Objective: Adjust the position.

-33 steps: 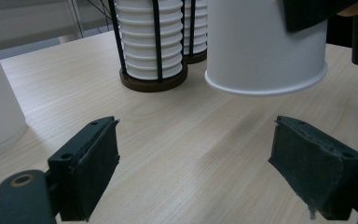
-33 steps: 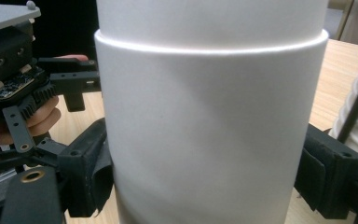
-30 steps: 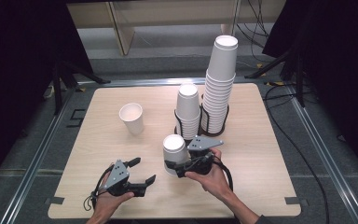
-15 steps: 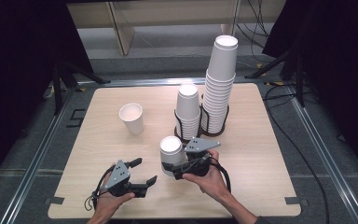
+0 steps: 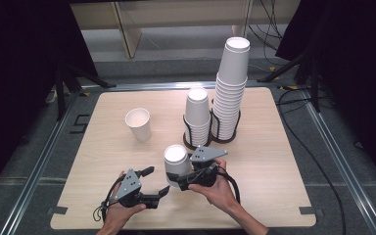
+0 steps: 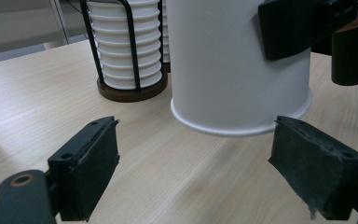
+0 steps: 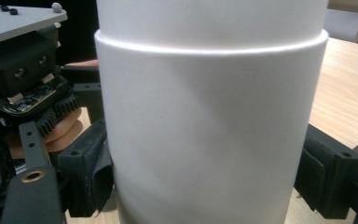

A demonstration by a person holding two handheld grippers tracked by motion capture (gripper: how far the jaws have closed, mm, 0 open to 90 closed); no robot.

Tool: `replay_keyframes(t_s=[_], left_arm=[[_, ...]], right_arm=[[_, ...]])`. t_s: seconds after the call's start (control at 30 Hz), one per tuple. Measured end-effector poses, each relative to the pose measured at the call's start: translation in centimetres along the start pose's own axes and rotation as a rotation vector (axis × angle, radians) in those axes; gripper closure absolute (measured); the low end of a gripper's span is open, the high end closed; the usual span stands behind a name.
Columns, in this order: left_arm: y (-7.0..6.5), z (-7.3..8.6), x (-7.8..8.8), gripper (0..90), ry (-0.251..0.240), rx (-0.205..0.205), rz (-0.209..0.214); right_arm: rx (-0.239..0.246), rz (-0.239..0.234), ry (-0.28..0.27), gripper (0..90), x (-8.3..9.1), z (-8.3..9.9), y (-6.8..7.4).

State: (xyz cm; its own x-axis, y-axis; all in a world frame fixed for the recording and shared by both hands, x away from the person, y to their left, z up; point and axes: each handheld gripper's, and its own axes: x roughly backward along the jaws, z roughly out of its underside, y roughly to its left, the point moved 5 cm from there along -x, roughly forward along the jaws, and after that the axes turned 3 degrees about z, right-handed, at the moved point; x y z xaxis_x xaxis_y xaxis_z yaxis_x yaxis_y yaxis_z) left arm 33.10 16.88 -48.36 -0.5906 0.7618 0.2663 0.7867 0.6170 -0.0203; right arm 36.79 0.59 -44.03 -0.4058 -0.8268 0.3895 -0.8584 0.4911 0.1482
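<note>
An upside-down white paper cup (image 5: 176, 159) is held just above the wooden table (image 5: 274, 161), near its front. My right gripper (image 5: 177, 179) is shut on its lower wall, with a jaw on each side of the cup (image 7: 209, 116) in the right gripper view. My left gripper (image 5: 156, 180) stands open just left of it, low over the table. In the left gripper view the cup (image 6: 233, 70) hangs close ahead, its rim a little above the wood, and the open left gripper (image 6: 196, 158) has nothing between its jaws.
An upright white cup (image 5: 138, 123) stands alone at the middle left. Two black wire holders at the centre back carry upside-down cups: a short stack (image 5: 197, 115) and a tall stack (image 5: 231, 83). The short stack (image 6: 128, 46) lies just beyond the held cup.
My right gripper has carried the cup slightly left, closer to the left gripper. The left gripper has barely moved.
</note>
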Motion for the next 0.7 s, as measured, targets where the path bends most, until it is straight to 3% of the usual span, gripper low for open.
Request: replay_keyframes(t_s=[0.03, 0.07, 0.17, 0.23, 0.27, 0.33, 0.43, 0.5, 0.53, 0.7], left_arm=[[-0.1, -0.1, -0.2, 14.3, -0.015, 0.003, 0.005], [-0.1, 0.0, -0.1, 14.3, 0.013, 0.003, 0.001], [-0.5, 0.0, -0.3, 14.1, 0.008, 0.004, 0.020], [-0.8, -0.1, -0.5, 14.0, -0.010, 0.008, 0.039], [-0.9, -0.2, -0.5, 14.0, -0.005, 0.004, 0.040], [-1.1, -0.3, -0.5, 14.2, -0.014, 0.011, 0.049], [-1.3, -0.5, -0.8, 14.2, -0.057, 0.044, 0.072], [-1.3, -0.5, -0.8, 14.1, -0.035, 0.053, 0.075], [-1.4, -0.5, -0.9, 14.1, -0.043, 0.066, 0.077], [-1.7, -0.5, -1.2, 11.1, -0.038, 0.073, 0.083]], right_arm=[[0.021, 0.009, 0.000, 18.2, 0.1, 0.0, -0.1], [0.023, 0.013, -0.016, 18.2, -0.1, -0.1, 0.0], [0.036, 0.015, -0.003, 18.3, -0.1, 0.0, 0.1], [0.024, -0.010, -0.012, 18.5, -0.4, 0.0, 0.3], [0.046, 0.010, -0.004, 18.6, -0.3, 0.0, 0.2], [0.060, 0.002, -0.011, 18.7, -0.3, 0.0, 0.2], [0.062, -0.010, -0.019, 18.8, -0.4, -0.1, 0.5], [0.085, -0.001, -0.019, 18.9, -0.4, -0.2, 0.5], [0.055, -0.006, -0.013, 18.9, -0.5, -0.1, 0.8], [0.061, -0.010, -0.021, 19.0, -0.7, -0.1, 1.3]])
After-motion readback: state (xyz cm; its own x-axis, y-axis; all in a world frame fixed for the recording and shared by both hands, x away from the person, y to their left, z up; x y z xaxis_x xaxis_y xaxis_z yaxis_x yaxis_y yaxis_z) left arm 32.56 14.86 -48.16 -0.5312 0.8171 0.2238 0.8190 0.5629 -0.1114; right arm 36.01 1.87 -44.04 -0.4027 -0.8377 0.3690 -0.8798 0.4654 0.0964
